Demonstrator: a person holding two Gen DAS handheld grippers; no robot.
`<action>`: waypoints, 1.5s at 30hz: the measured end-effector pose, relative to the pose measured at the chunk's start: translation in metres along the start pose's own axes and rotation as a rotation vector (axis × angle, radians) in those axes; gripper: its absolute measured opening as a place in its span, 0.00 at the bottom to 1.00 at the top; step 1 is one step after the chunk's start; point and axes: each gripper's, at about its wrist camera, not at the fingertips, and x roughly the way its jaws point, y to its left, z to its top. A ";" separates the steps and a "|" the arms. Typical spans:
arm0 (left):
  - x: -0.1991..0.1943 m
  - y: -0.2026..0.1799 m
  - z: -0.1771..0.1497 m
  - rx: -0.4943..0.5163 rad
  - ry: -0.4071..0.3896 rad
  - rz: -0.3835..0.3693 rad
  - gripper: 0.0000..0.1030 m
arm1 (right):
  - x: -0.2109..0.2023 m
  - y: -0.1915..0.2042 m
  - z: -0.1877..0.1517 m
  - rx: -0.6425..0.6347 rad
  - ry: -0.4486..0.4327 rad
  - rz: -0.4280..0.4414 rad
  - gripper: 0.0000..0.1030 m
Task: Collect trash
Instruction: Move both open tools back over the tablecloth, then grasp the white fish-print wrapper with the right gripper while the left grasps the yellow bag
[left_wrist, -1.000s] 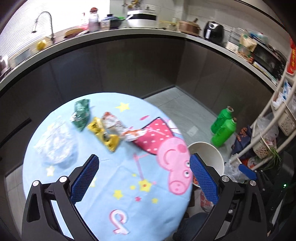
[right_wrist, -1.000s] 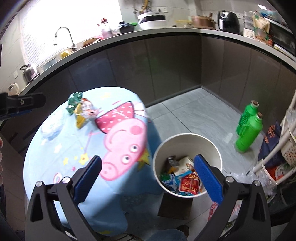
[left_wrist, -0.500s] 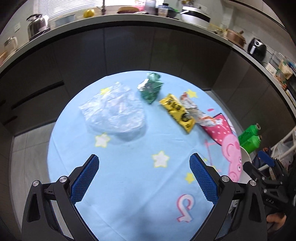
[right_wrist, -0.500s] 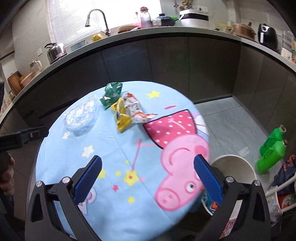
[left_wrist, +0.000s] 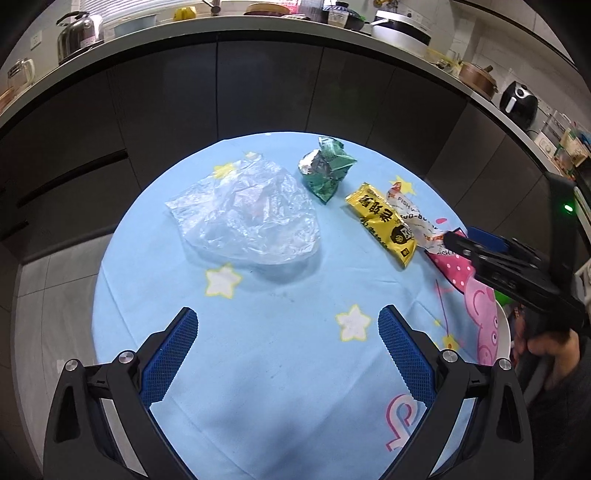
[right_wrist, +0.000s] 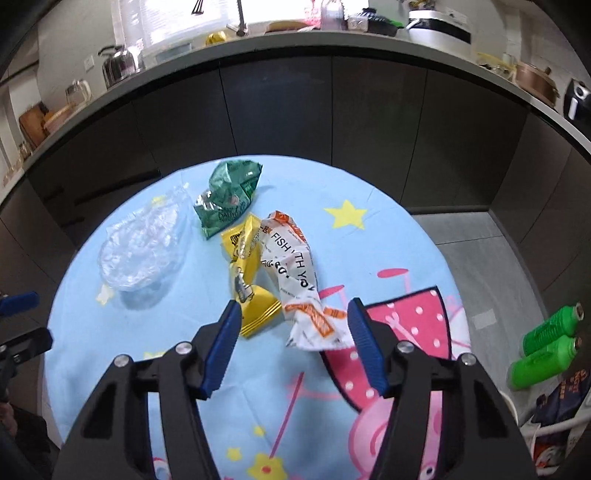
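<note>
Blue-padded right gripper (right_wrist: 293, 334): jaws spread partway, straddling the near end of the white-and-orange wrapper (right_wrist: 295, 280) and a corner of the yellow wrapper (right_wrist: 251, 280); pad contact cannot be confirmed. Left gripper (left_wrist: 286, 354): jaws spread wide, holding nothing, above bare tablecloth (left_wrist: 277, 387). Trash on the round table: clear plastic bag (left_wrist: 247, 218) at left, green wrapper (left_wrist: 327, 170) beside it, then the yellow wrapper touching the white-and-orange one. Two green bottles (right_wrist: 546, 347) lie on the floor.
</note>
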 end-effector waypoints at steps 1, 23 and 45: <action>0.001 -0.001 0.001 0.005 0.001 -0.008 0.91 | 0.006 0.000 0.001 -0.009 0.011 -0.001 0.58; 0.090 -0.086 0.056 0.000 0.099 -0.181 0.66 | -0.019 -0.030 -0.049 0.099 -0.010 0.026 0.16; 0.113 -0.132 0.054 0.113 0.122 -0.128 0.05 | -0.057 -0.038 -0.091 0.194 -0.039 0.036 0.17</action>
